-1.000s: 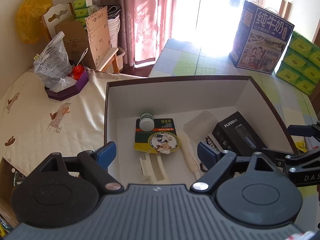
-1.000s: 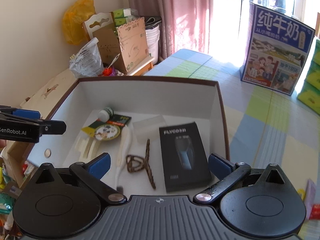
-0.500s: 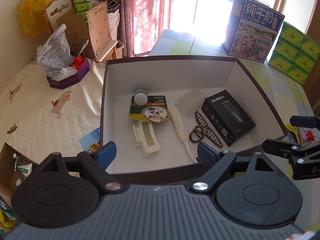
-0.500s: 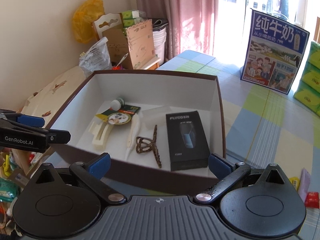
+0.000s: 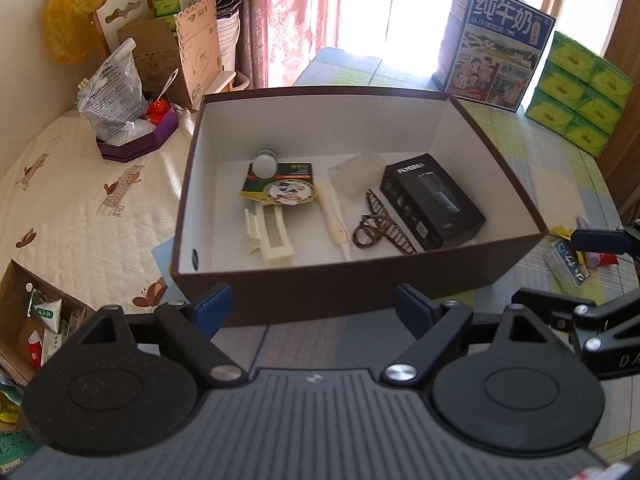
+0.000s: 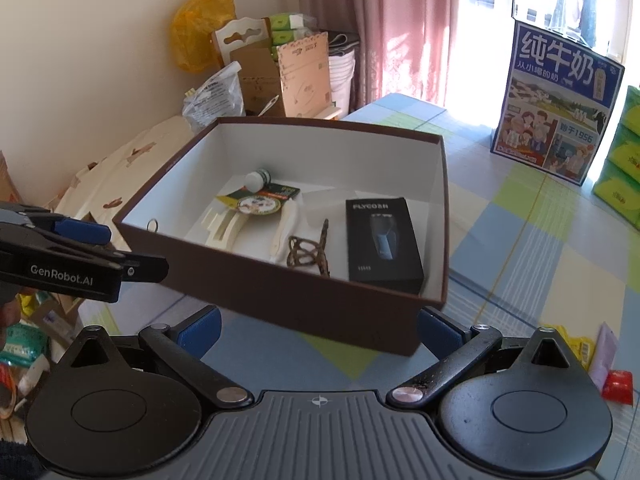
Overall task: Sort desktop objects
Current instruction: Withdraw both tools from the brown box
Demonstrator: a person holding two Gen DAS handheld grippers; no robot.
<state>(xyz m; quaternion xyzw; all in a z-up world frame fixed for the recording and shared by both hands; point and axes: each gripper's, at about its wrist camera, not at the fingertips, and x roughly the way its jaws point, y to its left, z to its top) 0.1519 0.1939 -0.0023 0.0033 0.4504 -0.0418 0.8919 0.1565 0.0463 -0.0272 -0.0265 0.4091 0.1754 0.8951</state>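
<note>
A brown box with a white inside [image 5: 360, 292] [image 6: 304, 304] stands on the table. In it lie a black razor box [image 5: 432, 200] [image 6: 382, 238], a brown hair claw [image 5: 380, 228] [image 6: 310, 252], a cream clip [image 5: 268, 232], a white stick [image 5: 334, 216], a small white bottle [image 5: 266, 164] and a green card [image 5: 286, 188]. My left gripper [image 5: 314, 308] is open and empty before the box's near wall. My right gripper [image 6: 318, 326] is open and empty at the box's near corner.
Small packets [image 5: 568, 264] [image 6: 616, 384] lie on the checked cloth right of the box. A blue milk carton [image 5: 496, 44] [image 6: 556, 104] and green tissue packs [image 5: 580, 92] stand behind. A purple tray with a bag [image 5: 132, 136] and an open carton [image 5: 36, 320] sit left.
Both grippers have drawn back from above the box's inside to in front of its near wall. They stay open and empty. The box contents have not moved.
</note>
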